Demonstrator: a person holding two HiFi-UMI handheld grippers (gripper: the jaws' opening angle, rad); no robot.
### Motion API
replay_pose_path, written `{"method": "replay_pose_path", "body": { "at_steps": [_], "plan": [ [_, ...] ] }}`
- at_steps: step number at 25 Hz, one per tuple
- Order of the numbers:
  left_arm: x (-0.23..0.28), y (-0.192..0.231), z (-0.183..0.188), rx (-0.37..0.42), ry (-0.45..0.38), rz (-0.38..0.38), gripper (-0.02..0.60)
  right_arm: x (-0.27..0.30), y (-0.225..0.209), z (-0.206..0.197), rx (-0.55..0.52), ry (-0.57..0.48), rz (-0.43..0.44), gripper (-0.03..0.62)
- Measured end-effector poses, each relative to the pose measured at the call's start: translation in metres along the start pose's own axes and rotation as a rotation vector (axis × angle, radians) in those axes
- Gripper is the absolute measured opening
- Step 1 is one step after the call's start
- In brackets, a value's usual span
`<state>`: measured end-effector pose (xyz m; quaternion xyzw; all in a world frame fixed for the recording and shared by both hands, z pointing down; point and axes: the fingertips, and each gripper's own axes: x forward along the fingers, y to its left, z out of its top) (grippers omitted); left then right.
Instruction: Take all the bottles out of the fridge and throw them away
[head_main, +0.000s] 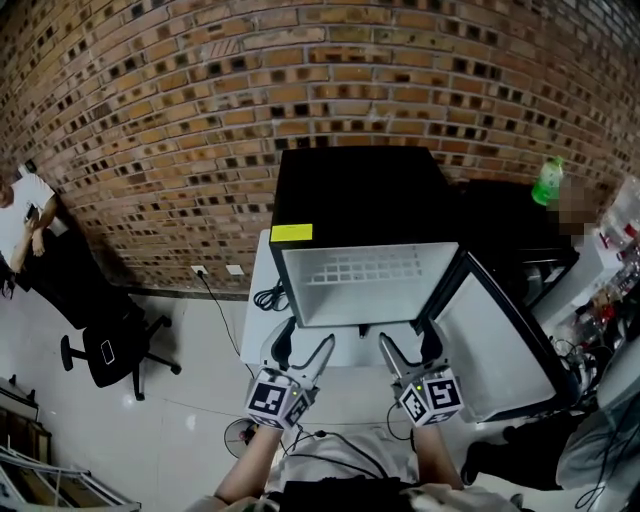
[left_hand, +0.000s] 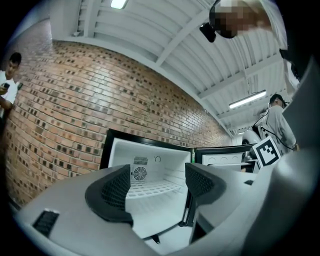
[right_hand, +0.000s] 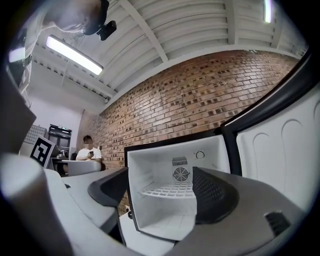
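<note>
Facing a boxy white-lined fridge (head_main: 352, 200), left tongs (head_main: 310, 333) and right tongs (head_main: 405, 334) gape.

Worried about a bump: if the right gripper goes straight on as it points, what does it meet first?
Nothing before the open fridge; inside, probably the front of the wire shelf, though depth is hard to judge.

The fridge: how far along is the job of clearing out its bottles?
Done, it seems: the fridge stands with its door open, and its wire shelf and the space below show no bottle. In hand: nothing; the left gripper and right gripper are open and empty. Left: one green bottle stands on the dark surface at right.
</note>
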<state>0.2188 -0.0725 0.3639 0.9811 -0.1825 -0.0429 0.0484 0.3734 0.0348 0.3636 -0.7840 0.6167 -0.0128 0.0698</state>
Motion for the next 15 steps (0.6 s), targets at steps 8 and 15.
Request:
{"method": "replay_pose_path", "body": {
  "at_steps": [8,15],
  "plan": [
    [-0.003,-0.002,0.000,0.003,-0.022,0.028,0.334,0.009,0.016,-0.002,-0.032,0.017,0.069,0.426],
    [-0.013,0.011,0.008,0.023,-0.034,0.048,0.334,0.013,0.032,0.002,-0.040,0.031,0.095,0.426]
  ]
}}
